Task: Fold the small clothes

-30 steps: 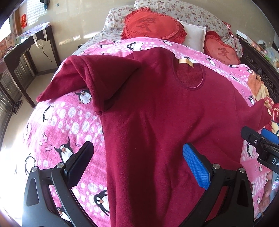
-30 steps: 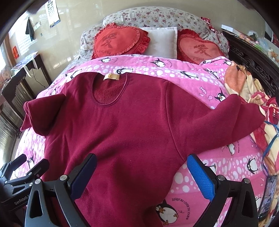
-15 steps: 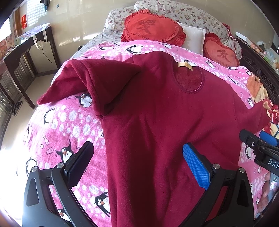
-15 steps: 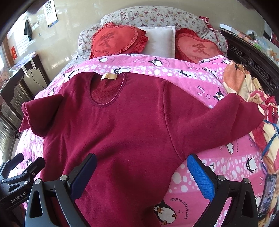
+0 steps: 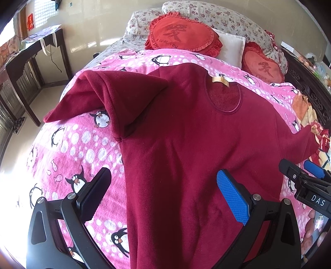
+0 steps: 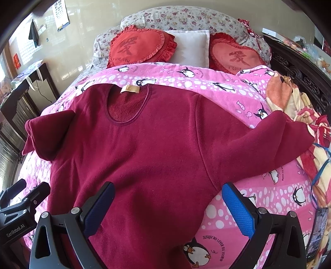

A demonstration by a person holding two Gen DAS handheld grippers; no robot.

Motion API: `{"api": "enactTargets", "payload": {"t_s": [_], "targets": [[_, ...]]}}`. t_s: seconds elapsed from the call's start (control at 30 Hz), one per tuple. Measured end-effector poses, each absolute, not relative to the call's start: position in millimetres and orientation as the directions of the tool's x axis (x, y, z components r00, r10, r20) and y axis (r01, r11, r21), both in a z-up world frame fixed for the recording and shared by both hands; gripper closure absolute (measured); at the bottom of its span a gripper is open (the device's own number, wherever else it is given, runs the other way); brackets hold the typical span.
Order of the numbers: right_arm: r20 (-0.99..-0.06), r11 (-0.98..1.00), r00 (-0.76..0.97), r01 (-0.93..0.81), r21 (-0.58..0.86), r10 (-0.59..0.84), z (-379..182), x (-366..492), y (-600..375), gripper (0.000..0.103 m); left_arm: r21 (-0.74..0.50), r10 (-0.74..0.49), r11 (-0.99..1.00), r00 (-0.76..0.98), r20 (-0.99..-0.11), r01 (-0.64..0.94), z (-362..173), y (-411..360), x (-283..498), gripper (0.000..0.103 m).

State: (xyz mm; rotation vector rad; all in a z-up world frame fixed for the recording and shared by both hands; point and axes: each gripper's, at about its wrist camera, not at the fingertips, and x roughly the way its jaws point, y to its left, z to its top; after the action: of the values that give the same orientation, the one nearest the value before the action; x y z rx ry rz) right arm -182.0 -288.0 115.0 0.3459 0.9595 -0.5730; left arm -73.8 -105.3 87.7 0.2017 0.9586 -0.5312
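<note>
One dark red sweater lay on one pink penguin blanket. Two red heart cushions and one white pillow sat along the bed's head edge. Two grippers showed.

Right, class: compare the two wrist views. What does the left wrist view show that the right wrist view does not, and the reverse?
Only the left wrist view shows the bunched sleeve's cuff reaching the bed's edge.

Only the right wrist view shows the wall calendar, the dark cloth hanging on the wall, and the other sleeve laid out in full.

Both share the maroon top flat on the penguin blanket, two red heart cushions, and both grippers open, the left gripper and right gripper, holding nothing.
</note>
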Motion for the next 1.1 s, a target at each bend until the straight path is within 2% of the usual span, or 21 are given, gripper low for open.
{"api": "enactTargets", "payload": {"t_s": [0.67, 0.93, 1.1], "targets": [[-0.851, 0.848, 0.464, 0.529, 0.044, -0.246, 106, -155, -269, 0.0, -0.098, -0.321, 0.896, 0.477, -0.818, 0.434, 87, -71, -44, 0.0], [-0.838, 0.92, 0.53, 0.381, 0.095, -0.133, 109, -109, -230, 0.001, -0.144, -0.286, 0.944, 0.519, -0.805, 0.297, 92, -10, 11, 0.0], [-0.844, 0.943, 0.526, 0.324, 0.083, -0.106, 103, -87, -207, 0.001, -0.279, -0.318, 0.948, 0.508, -0.801, 0.155, 87, 40, 66, 0.001]]}}
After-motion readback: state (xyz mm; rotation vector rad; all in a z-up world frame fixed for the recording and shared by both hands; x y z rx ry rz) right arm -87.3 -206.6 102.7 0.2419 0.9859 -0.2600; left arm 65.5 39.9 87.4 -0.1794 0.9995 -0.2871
